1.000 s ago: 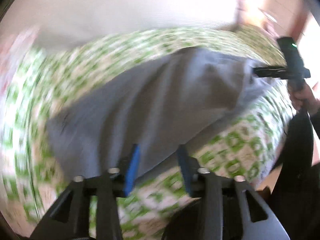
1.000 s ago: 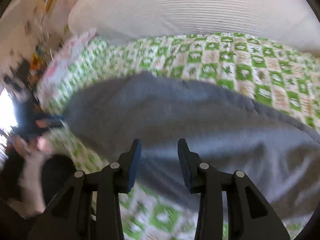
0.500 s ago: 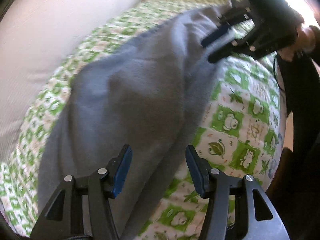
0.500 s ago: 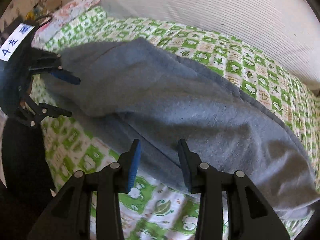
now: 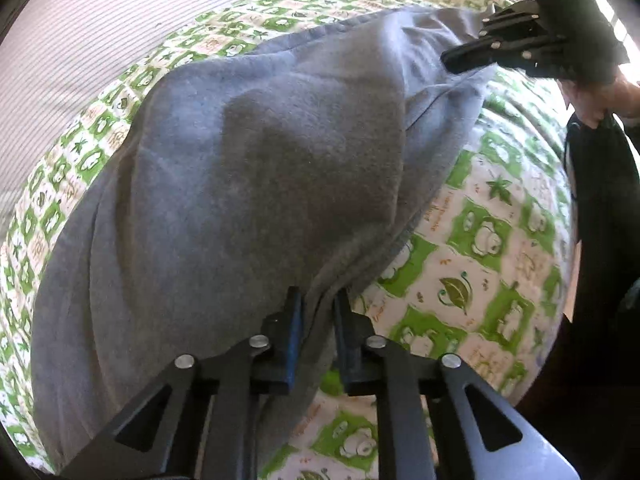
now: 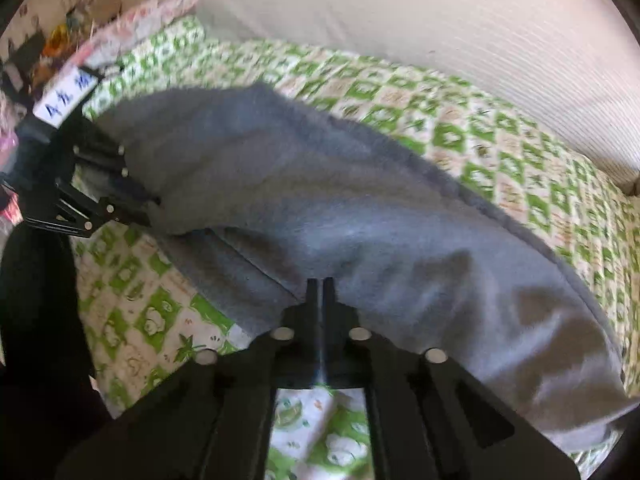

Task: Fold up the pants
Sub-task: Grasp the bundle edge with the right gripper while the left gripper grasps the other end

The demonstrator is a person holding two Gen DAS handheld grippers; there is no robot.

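Note:
Grey pants (image 5: pixel 248 168) lie across a bed with a green and white patterned sheet (image 5: pixel 480 256). My left gripper (image 5: pixel 318 300) is shut on the near edge of the pants, with the cloth pinched between its blue pads. My right gripper (image 6: pixel 319 282) is shut on the near edge of the pants (image 6: pixel 340 208) at their other end. Each gripper shows in the other's view: the right one at the upper right of the left wrist view (image 5: pixel 452 58), the left one at the left of the right wrist view (image 6: pixel 154 210). The cloth is raised a little at both grips.
A white ribbed cover (image 6: pixel 400 12) lies along the far side of the bed. A pink patterned pillow (image 6: pixel 140 16) sits at the far left corner. The person's hand (image 5: pixel 600 100) and dark clothing stand at the near bed edge.
Both grippers were open over the pants. They have come down to the near edge and closed on the cloth.

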